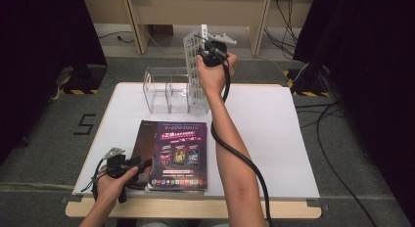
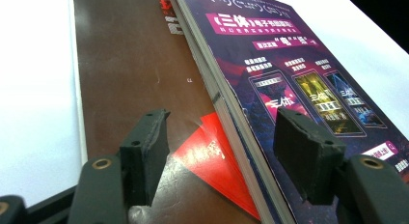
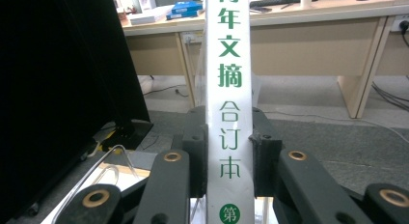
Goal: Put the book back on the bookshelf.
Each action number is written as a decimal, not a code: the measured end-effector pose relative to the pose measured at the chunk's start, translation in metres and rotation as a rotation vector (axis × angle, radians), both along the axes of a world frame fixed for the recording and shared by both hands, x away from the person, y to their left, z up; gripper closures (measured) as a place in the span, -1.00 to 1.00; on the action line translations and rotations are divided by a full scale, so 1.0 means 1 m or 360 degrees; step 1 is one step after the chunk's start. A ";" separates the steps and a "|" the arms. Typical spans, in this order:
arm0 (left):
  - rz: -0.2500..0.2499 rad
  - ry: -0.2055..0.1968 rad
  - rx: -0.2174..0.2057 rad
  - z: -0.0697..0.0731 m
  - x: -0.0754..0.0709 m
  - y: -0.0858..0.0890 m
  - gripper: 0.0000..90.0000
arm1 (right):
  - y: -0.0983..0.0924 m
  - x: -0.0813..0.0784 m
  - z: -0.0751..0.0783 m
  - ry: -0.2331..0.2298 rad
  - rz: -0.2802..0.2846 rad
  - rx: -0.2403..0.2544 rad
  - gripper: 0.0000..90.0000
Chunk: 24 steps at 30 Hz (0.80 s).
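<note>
Looking down from the high view, you held the white book (image 1: 195,65) upright over the clear rack (image 1: 166,92), presumably for slotting. In the left gripper view, your left gripper (image 2: 222,147) stood open astride the purple book (image 2: 289,84), gripping nothing. In the right gripper view, your right gripper (image 3: 225,151) was clamped on the white book's spine.

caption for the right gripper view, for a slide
Right hand-held gripper clamps a white book by its green-lettered spine, holding it upright above the table.
</note>
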<state>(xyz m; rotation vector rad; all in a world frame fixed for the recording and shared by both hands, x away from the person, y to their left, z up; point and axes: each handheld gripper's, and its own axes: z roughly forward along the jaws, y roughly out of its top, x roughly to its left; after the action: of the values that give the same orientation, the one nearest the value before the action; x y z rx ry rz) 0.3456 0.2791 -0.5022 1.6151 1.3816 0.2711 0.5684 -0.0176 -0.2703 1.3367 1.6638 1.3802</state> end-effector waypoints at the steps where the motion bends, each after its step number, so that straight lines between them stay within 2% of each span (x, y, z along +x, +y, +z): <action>1: -0.0002 0.0000 -0.0001 0.000 0.000 0.000 -0.19 | 0.000 0.001 0.000 -0.0004 -0.0003 -0.0002 0.65; 10: -0.0005 -0.0002 0.0002 0.000 -0.001 -0.001 -0.19 | 0.002 0.008 -0.005 0.0005 -0.0032 0.0027 0.65; 15: -0.0013 0.0002 -0.0002 -0.001 0.000 -0.002 -0.19 | 0.003 0.013 -0.010 0.0008 -0.0050 0.0010 0.65; 24: -0.0015 0.0000 -0.0003 -0.001 0.000 -0.003 -0.19 | 0.005 0.021 -0.026 0.0025 -0.0075 0.0033 0.64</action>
<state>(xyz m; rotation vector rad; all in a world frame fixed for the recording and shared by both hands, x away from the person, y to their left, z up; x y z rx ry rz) 0.3459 0.2763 -0.5036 1.6195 1.3738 0.2642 0.5893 -0.0127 -0.2958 1.3930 1.6225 1.3665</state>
